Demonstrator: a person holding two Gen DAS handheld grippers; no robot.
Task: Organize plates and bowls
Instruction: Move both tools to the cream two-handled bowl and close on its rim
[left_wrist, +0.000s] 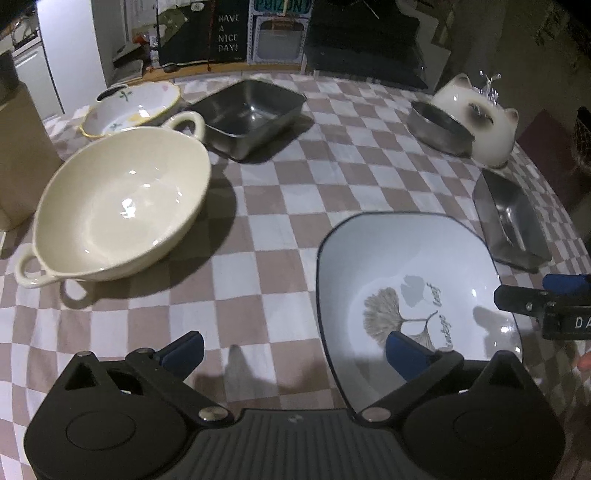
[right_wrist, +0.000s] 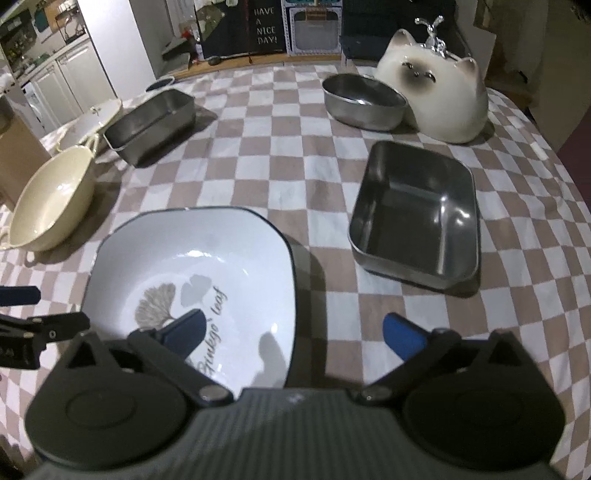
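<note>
A white square bowl (left_wrist: 413, 280) (right_wrist: 207, 266) with a dark rim and a ginkgo leaf print rests on the checkered tablecloth (left_wrist: 280, 206). My left gripper (left_wrist: 295, 352) is open and straddles the bowl's left rim: one blue pad hangs over the inside, the other over the cloth. My right gripper (right_wrist: 293, 334) is open too and straddles the bowl's right rim in the same way. Neither gripper's pads press on the bowl. A cream two-handled bowl (left_wrist: 122, 210) (right_wrist: 51, 199) sits to the left.
A floral bowl (left_wrist: 133, 107) and a dark square tray (left_wrist: 251, 114) (right_wrist: 151, 122) stand at the far left. A round steel bowl (right_wrist: 364, 101) leans by a cat-shaped ceramic piece (right_wrist: 436, 96) at the far right. A square steel tray (right_wrist: 417, 218) sits right of the white bowl.
</note>
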